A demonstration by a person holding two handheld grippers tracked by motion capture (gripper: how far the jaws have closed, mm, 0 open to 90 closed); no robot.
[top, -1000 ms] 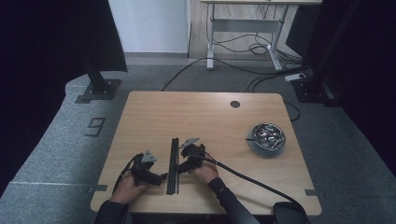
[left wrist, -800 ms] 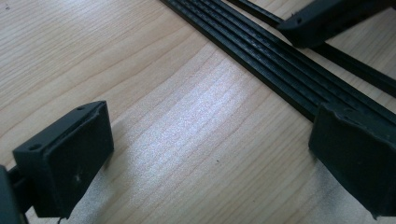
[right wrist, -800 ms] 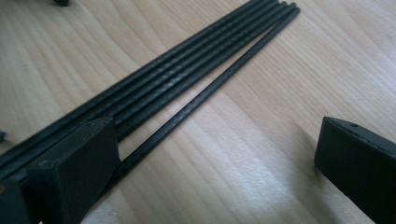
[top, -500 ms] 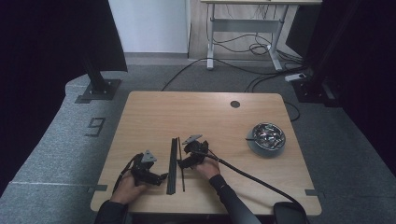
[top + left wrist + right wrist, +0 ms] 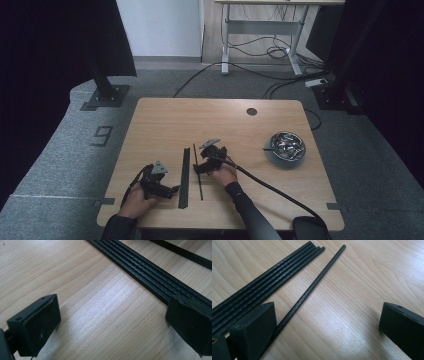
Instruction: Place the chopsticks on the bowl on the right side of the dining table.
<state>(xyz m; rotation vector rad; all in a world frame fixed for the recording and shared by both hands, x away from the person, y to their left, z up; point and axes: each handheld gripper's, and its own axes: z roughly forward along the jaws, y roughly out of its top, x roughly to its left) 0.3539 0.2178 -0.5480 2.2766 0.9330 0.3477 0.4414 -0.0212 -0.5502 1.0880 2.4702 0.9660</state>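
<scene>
A bundle of several black rods [image 5: 184, 176] lies lengthwise near the table's front edge. One single black rod [image 5: 198, 171] lies apart, just right of the bundle. My left gripper [image 5: 172, 190] rests low at the bundle's left side, open; its right jaw touches the bundle [image 5: 150, 272] in the left gripper view. My right gripper [image 5: 198, 167] is open beside the single rod [image 5: 312, 290], whose near part runs by its left jaw; the bundle [image 5: 264, 285] lies further left. Nothing is held by either.
A metal bowl [image 5: 286, 146] with small parts stands on the table's right side. A round cable hole [image 5: 251, 111] sits near the far edge. Cables trail from both grippers toward the front edge.
One rod has been drawn out of the bundle and now lies separate to its right. The right hand has shifted slightly right and away; the left hand has barely moved.
</scene>
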